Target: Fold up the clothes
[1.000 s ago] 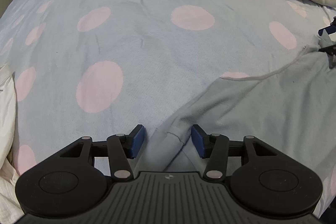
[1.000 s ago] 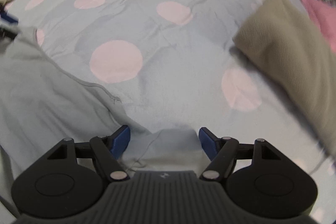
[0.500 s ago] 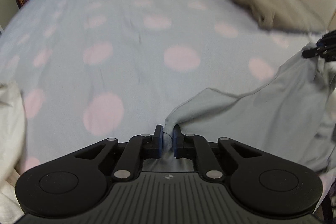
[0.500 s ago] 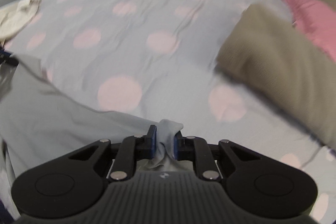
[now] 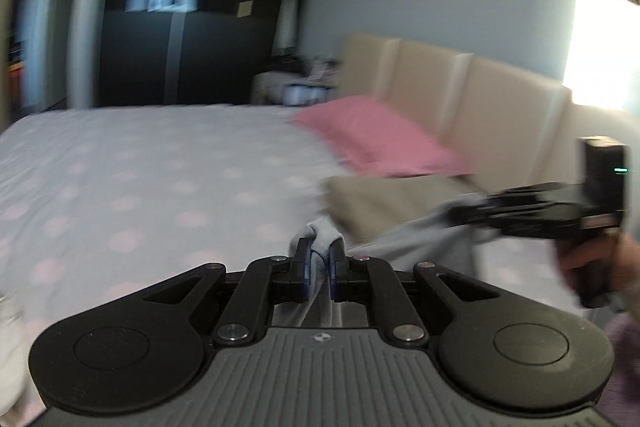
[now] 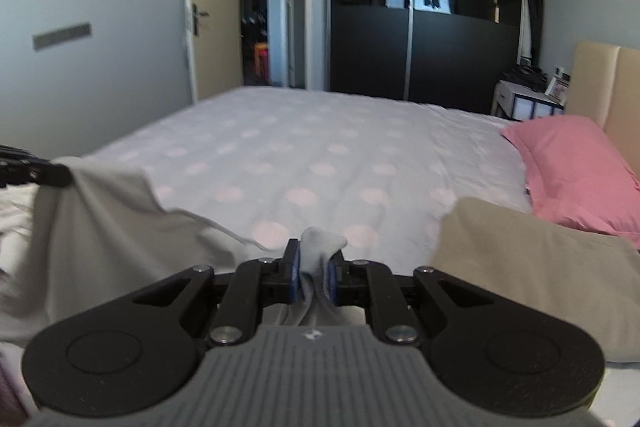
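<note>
The spotted bed (image 6: 320, 147) is lying well beyond both sets of fingers, with the tan folded garment (image 6: 540, 267) just right of the right gripper (image 6: 312, 269). The grey garment (image 6: 92, 227) is hanging between the two grippers, the left gripper (image 5: 319, 267) pinching one corner, the right clamping another. Each bite is looking small; a quick shake could be pulling a corner free.

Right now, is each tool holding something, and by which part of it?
Yes. Both hold the same grey garment. The left tool pinches a bunched corner of its edge, the right tool pinches another corner. The cloth hangs between them above the bed.
</note>
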Demonstrator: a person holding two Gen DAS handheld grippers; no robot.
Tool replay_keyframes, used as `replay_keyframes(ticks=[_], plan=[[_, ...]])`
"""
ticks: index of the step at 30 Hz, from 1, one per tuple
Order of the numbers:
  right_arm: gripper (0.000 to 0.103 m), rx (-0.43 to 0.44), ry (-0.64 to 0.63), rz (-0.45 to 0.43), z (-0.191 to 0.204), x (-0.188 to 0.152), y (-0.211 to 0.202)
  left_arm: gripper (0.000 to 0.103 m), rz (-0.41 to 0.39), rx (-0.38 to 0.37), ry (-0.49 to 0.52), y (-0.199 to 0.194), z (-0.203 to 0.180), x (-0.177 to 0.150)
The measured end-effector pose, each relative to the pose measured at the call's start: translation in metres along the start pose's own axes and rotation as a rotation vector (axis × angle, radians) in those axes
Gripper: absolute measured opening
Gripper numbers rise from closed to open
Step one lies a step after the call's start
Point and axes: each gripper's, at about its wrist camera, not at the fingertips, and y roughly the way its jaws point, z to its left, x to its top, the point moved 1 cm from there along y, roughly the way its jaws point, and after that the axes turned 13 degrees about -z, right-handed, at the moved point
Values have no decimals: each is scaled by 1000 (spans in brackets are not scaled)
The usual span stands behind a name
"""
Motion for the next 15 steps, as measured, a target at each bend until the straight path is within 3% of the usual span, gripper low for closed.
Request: replay_keyframes(ticks=[4, 7, 11, 15], plan=[[15, 43, 41, 11, 10, 0, -18, 6, 22, -144, 25, 9, -44, -4], [15, 49, 32, 57, 12, -12, -27, 6, 85, -195, 41, 23, -66, -24], [21, 27, 27, 156, 8, -45, -32, 6, 217, -218, 31, 43, -76, -64], [28, 1, 18, 250, 12, -82, -35, 6, 320, -239, 82, 47, -83, -103]])
